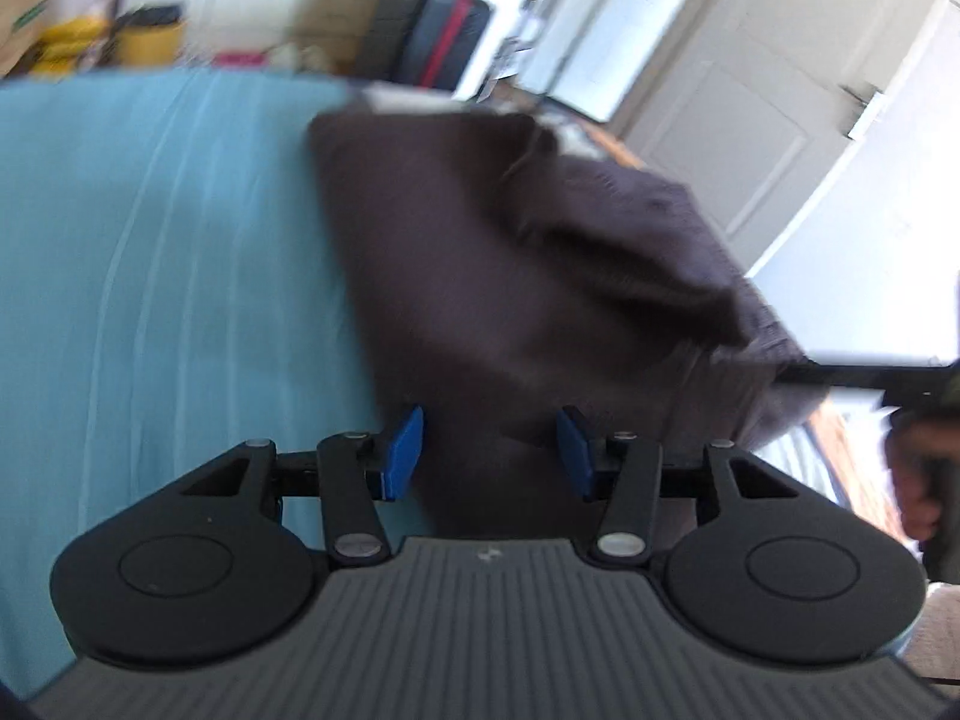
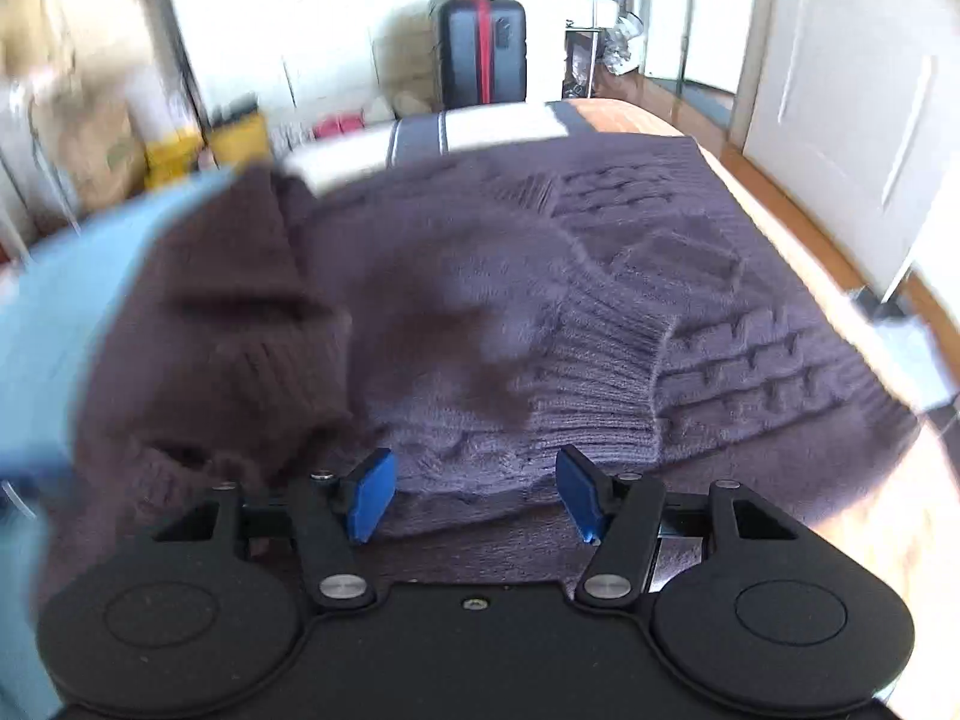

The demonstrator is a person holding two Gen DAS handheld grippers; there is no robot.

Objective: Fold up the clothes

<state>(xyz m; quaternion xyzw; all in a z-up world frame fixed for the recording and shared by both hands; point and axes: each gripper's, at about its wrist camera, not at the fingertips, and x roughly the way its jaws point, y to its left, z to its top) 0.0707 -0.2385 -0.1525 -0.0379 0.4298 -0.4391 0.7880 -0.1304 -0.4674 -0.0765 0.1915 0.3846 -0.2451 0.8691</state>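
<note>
A dark purple cable-knit sweater (image 2: pixel 630 312) lies rumpled on a bed covered by a light blue sheet (image 1: pixel 150 270), one ribbed sleeve cuff draped across its body. The left hand-held gripper (image 1: pixel 489 456) hovers over the sweater's edge, blue pads apart and gripping nothing. The right hand-held gripper (image 2: pixel 474 492) stands wider over the knit, also empty. Beyond the bed stands an upright dark suitcase with a red strap (image 2: pixel 483 51), closed.

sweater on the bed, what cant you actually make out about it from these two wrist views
- Left wrist view: motion blur wipes out the knit of the sweater; the left gripper body hides its near edge.
- Right wrist view: the sweater's raised left part is blurred, so which part it is stays unclear; the right gripper hides the near hem.
- How the sweater lies on the blue sheet: cut off in both views.
</note>
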